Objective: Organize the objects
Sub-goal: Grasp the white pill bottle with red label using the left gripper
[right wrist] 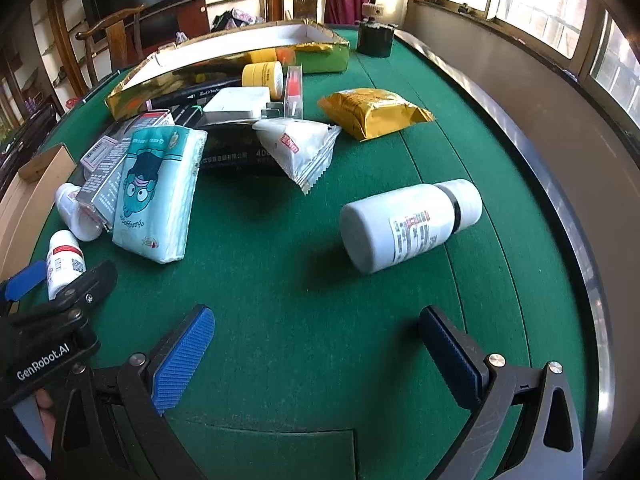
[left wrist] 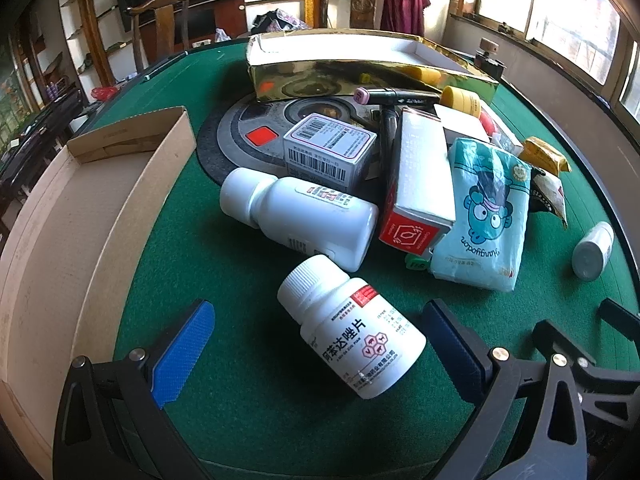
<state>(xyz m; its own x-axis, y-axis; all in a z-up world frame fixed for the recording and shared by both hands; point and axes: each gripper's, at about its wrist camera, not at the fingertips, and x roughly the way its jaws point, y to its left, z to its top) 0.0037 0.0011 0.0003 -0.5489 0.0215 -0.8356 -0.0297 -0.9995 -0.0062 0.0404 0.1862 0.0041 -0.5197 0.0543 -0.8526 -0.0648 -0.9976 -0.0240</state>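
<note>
Left gripper point(left wrist: 320, 354) jaws spread wide, holding nothing; small white pill bottle with red-marked label point(left wrist: 352, 330) lies on its side between blue pads, touching neither. Just beyond: larger white plastic bottle point(left wrist: 300, 216) lying flat, grey barcode carton point(left wrist: 330, 152), red-ended white carton point(left wrist: 420, 188), pale teal tissue pack with cartoon face point(left wrist: 484, 212). Far: open gold foil box point(left wrist: 360, 68), interior white, contents hidden. Left: shallow brown cardboard tray point(left wrist: 80, 216), only bare floor visible.

Right gripper point(right wrist: 316, 354) equally wide open, empty, over green felt table point(right wrist: 280, 280). Ahead right: white bottle with printed label point(right wrist: 408, 226) on its side. Farther: white sachet point(right wrist: 300, 148), yellow foil packet point(right wrist: 372, 112), yellow jar point(right wrist: 264, 74).
</note>
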